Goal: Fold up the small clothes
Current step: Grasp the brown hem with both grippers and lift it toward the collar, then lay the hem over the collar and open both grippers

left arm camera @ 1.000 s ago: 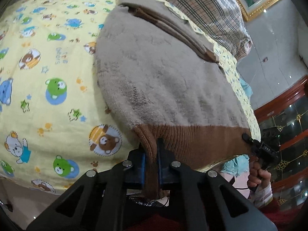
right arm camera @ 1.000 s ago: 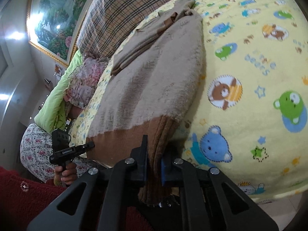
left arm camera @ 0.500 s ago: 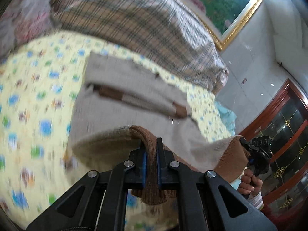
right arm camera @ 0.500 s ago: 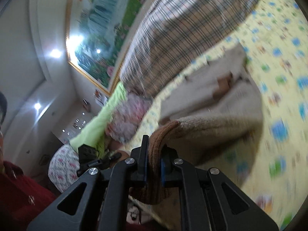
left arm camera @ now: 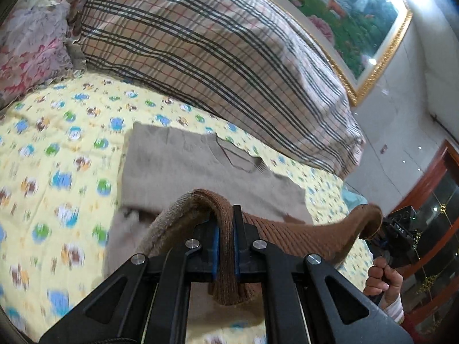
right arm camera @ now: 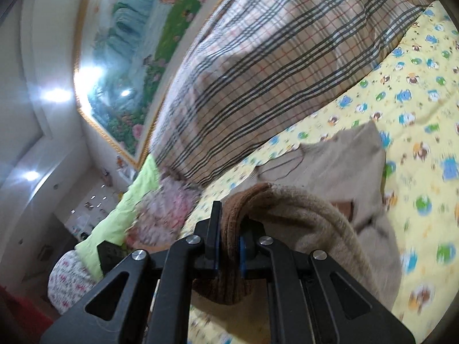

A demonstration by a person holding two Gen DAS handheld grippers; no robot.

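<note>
At the bottom centre of the left wrist view, the left gripper [left arm camera: 226, 246] is pinching the brown ribbed hem [left arm camera: 287, 229] of a beige sweater [left arm camera: 178, 169] tightly between its closed pads. At the bottom centre of the right wrist view, the right gripper [right arm camera: 229, 246] is clamping the hem's other corner. Beyond the fingers, the sweater's body is lying on the yellow cartoon-print sheet [left arm camera: 57, 149]. Farther up, a plaid quilt [left arm camera: 200, 43] is lying.
</note>
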